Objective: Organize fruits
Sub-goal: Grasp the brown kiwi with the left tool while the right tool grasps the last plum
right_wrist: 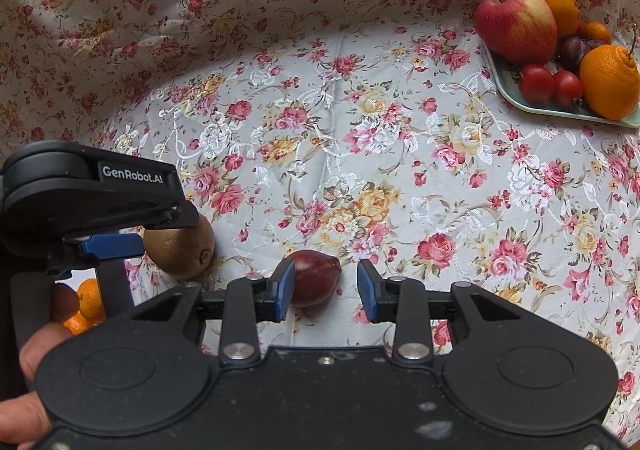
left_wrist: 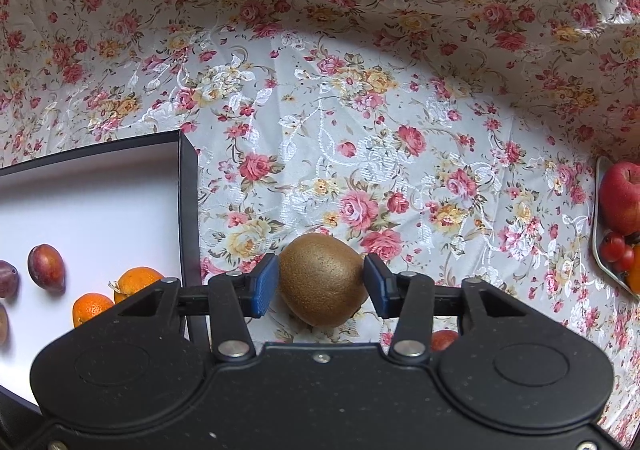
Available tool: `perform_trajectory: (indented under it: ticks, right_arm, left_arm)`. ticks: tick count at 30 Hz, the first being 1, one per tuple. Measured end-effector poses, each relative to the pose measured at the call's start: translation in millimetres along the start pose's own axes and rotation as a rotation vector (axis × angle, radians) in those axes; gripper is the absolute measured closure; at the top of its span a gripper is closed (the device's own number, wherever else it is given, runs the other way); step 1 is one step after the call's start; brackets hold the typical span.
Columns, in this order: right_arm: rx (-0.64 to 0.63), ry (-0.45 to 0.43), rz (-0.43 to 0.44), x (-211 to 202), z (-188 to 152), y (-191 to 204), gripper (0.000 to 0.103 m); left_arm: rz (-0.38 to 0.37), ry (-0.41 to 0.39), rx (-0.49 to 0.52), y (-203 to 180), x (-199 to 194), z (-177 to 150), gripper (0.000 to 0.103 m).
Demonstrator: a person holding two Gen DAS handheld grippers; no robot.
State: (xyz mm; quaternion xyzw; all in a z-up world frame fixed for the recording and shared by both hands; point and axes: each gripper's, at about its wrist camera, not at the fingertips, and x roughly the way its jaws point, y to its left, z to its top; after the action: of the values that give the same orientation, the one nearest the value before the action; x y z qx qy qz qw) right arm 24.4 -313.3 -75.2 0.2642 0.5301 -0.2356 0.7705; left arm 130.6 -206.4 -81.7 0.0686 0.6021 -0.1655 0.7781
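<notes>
Beside the black box, my left gripper pinches the kiwi for boxing; right gripper spread around the plum.

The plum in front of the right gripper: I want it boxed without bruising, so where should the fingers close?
Grip the plum across its wide middle, coming from above. Its pointed tip faces right, so the right gripper, open with only its left pad near, should centre first.
</notes>
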Motion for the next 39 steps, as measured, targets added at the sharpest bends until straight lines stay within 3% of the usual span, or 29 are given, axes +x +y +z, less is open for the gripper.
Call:
perform_trajectory:
  ticks: [18, 27, 39]
  right_arm:
    - [-0.074, -0.010, 0.003, 13.4, -1.4, 21.3, 0.066]
    - [-0.119, 0.048, -0.032, 24.8, -5.6, 26.0, 0.065]
    - [-0.104, 0.030, -0.067, 20.9, -3.6, 18.4, 0.065]
  left_arm:
    - [-0.010, 0.011, 0.020, 1.0, 4.7, 1.0, 0.045]
    - [-0.021, 0.027, 0.012, 0.4, 9.3, 1.7, 0.043]
    - [-0.024, 0.043, 0.009, -1.1, 14.3, 2.9, 0.042]
